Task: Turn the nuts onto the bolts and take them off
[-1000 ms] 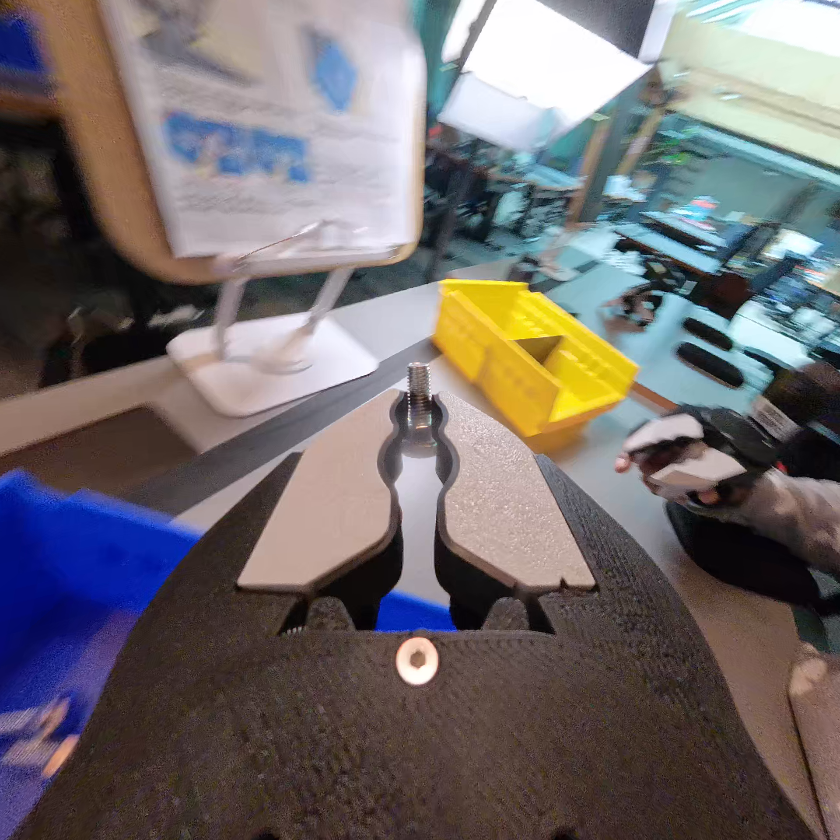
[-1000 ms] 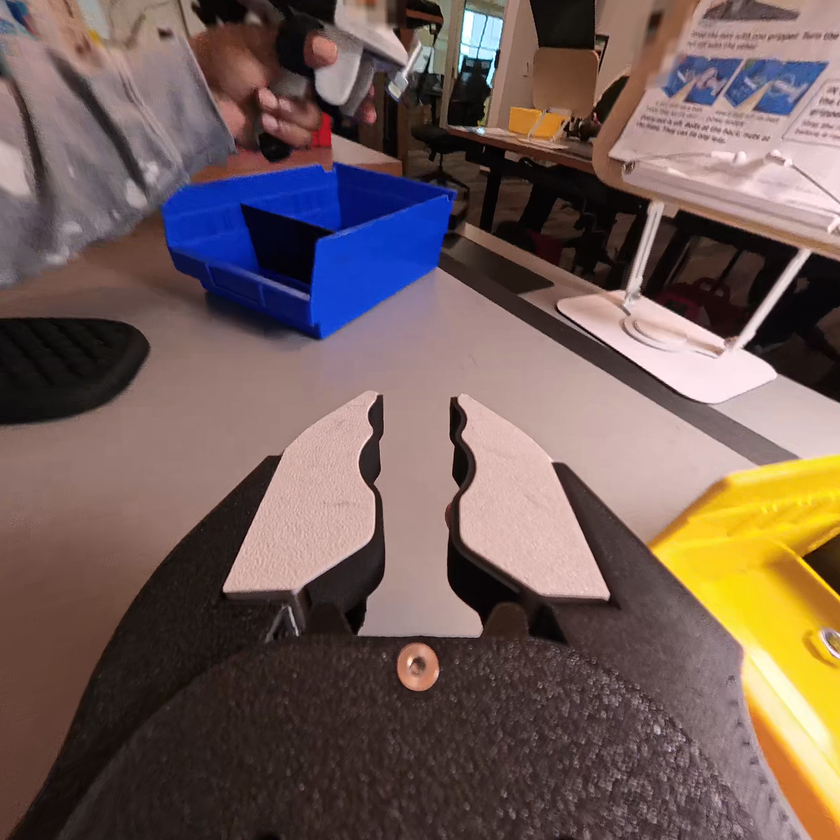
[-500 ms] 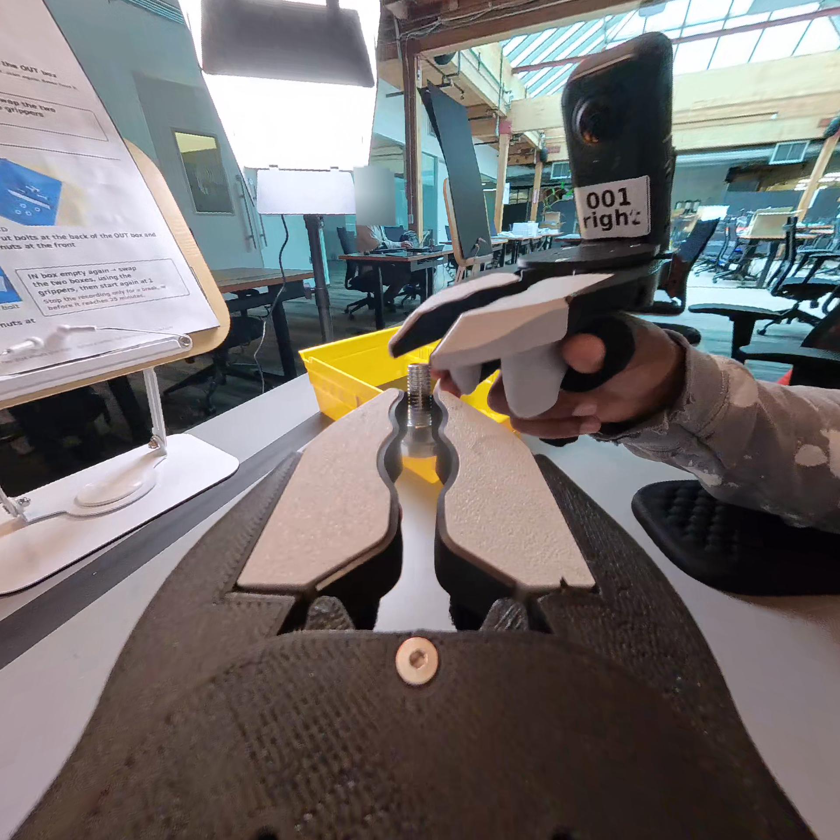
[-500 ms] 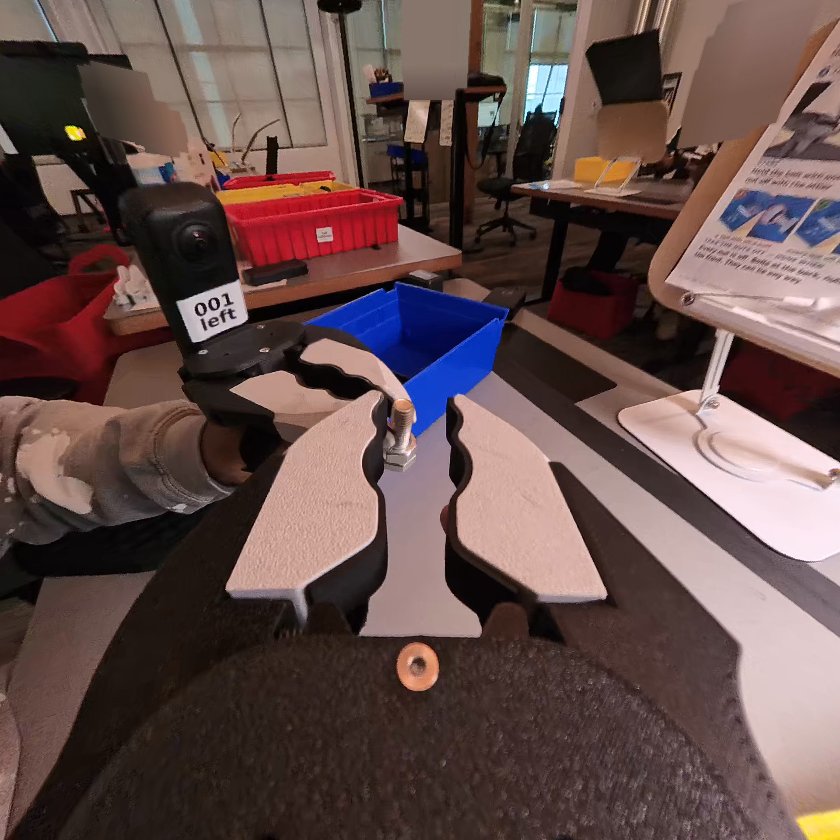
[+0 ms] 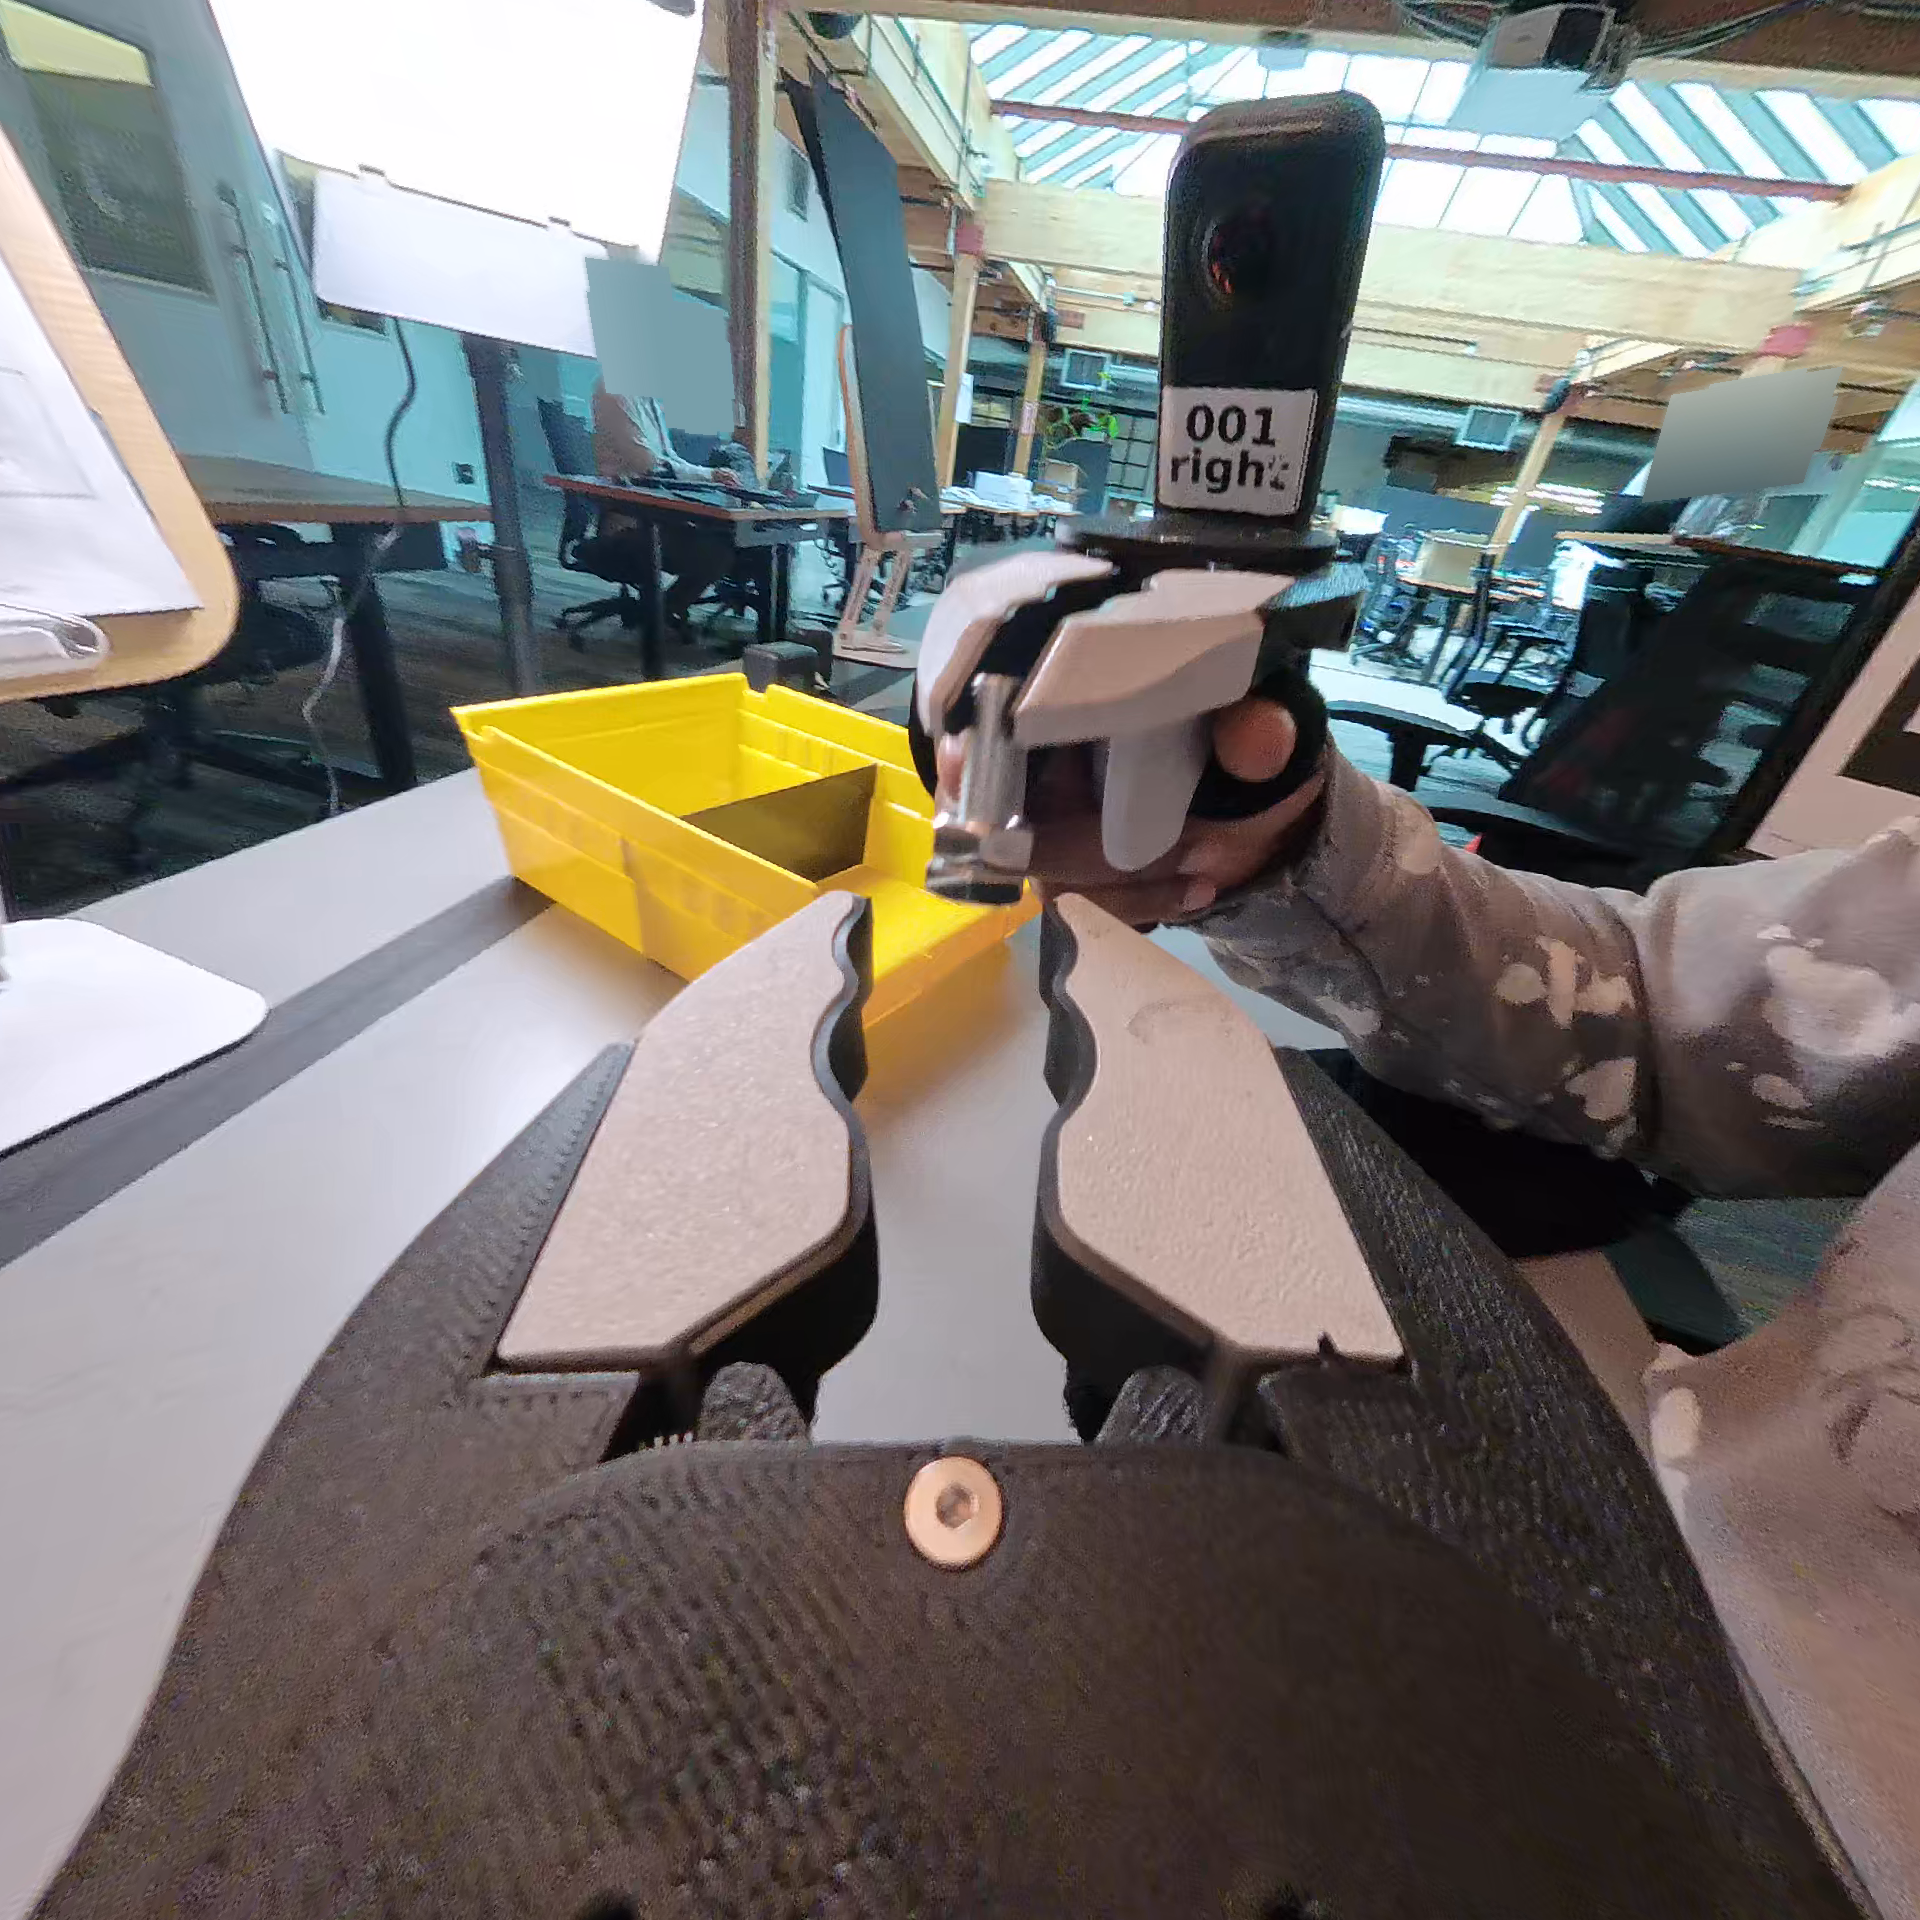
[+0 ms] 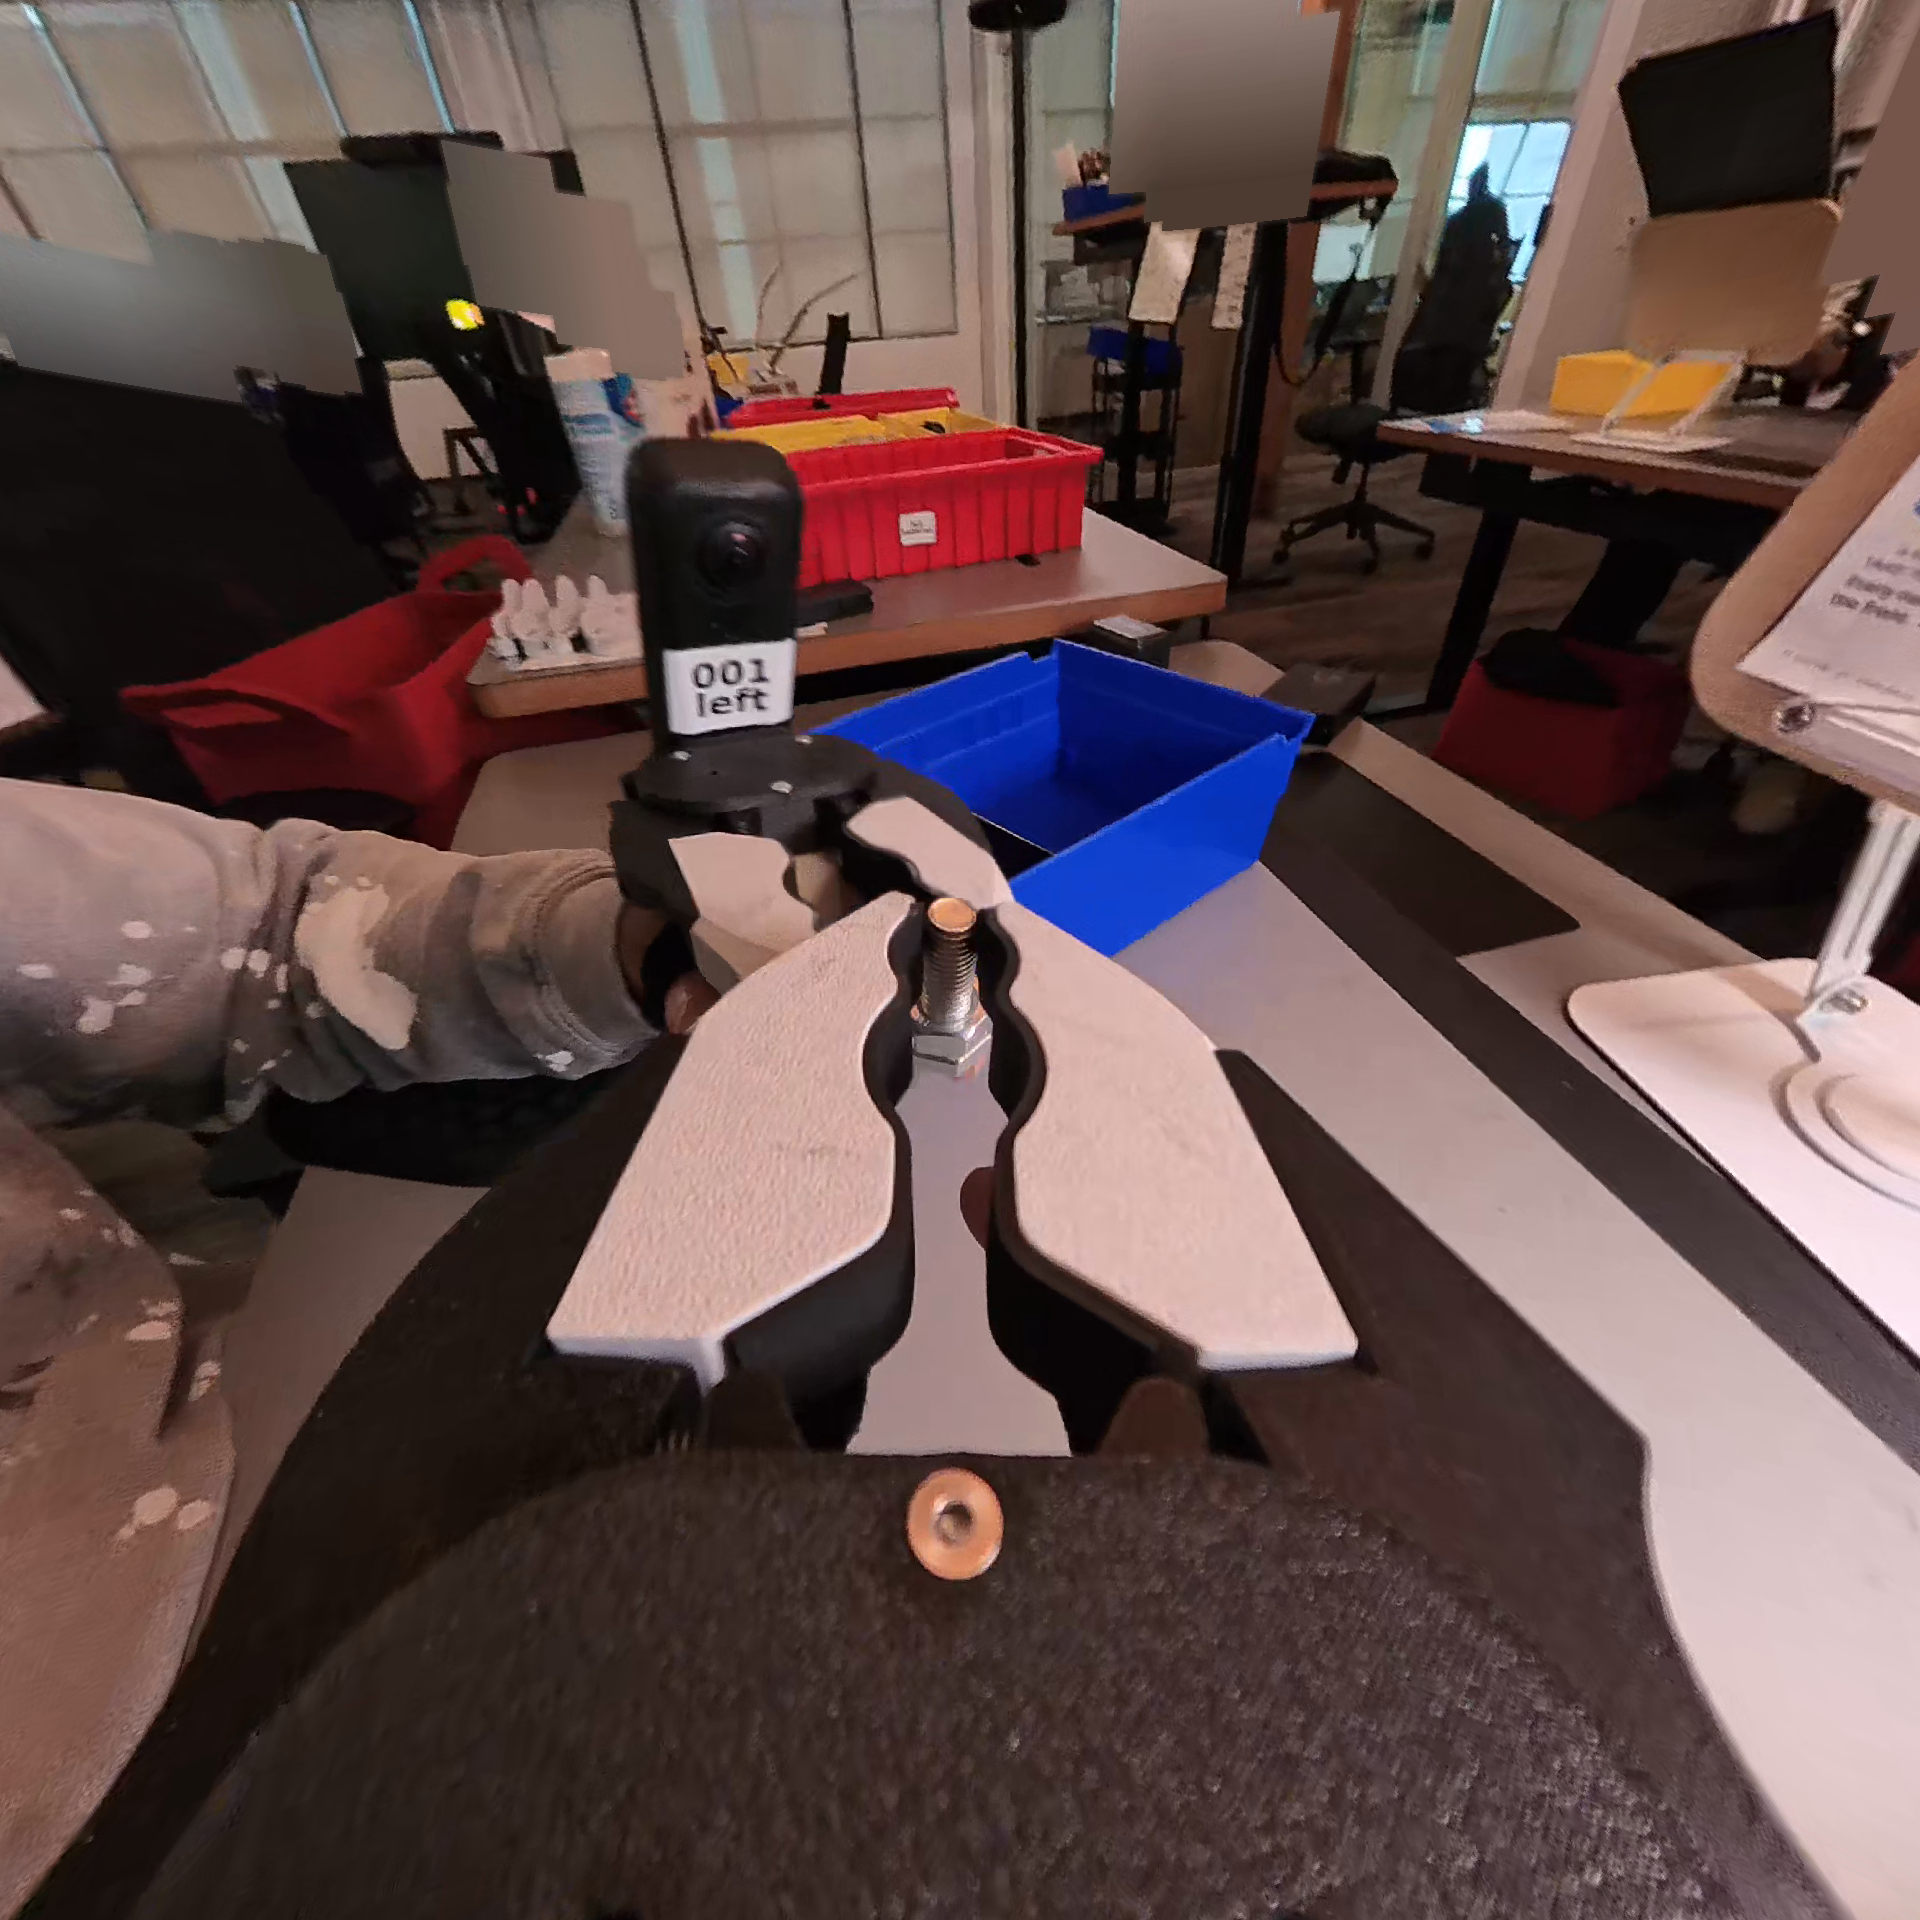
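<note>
Left claw [image 5: 951,1029]: our fingers stand apart, empty.
Right claw [image 6: 951,997]: clamped on the bolt [image 6: 948,971], nut [image 6: 948,1042] on it, above the surface [image 6: 1340,1049].
Advice: we grip only the nut and turn straight.

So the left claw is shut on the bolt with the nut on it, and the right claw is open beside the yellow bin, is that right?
Not quite: the claws are swapped. The right wrist view shows the right claw shut on the bolt with its nut. The left wrist view shows the left claw open, near the yellow bin.
</note>
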`<state>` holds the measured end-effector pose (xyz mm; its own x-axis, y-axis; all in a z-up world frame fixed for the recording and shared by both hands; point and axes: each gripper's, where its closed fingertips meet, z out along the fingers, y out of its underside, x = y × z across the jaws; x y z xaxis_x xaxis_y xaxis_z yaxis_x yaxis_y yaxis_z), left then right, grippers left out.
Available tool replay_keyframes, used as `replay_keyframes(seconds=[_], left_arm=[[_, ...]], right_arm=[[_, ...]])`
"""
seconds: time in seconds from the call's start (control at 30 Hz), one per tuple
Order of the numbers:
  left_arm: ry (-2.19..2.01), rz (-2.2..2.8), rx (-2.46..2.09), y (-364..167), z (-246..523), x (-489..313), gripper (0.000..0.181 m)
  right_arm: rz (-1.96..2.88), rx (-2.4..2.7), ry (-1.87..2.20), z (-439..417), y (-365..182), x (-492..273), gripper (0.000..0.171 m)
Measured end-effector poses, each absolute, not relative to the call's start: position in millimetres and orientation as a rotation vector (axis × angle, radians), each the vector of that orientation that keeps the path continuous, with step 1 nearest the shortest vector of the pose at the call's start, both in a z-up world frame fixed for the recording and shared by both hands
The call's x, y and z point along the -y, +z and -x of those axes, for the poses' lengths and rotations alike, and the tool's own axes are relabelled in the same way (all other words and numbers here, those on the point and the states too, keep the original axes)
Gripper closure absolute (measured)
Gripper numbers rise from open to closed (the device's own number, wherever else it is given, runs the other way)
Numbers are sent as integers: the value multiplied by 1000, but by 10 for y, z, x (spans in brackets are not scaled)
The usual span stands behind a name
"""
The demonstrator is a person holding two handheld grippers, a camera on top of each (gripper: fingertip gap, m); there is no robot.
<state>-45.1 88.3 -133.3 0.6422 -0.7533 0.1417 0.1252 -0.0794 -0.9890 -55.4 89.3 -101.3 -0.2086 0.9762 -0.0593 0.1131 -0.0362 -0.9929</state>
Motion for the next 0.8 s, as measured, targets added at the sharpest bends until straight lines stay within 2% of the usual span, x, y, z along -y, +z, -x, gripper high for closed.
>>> replay_keyframes(seconds=[0.37,0.8], left_arm=[[-839,1444,-563,-1289,317,-799,163],[-862,1384,-504,-1271,322,-801,163]], right_arm=[[1128,1478,1366,504,-948,-733,162],[1136,1455,1386,505,-931,-737,161]])
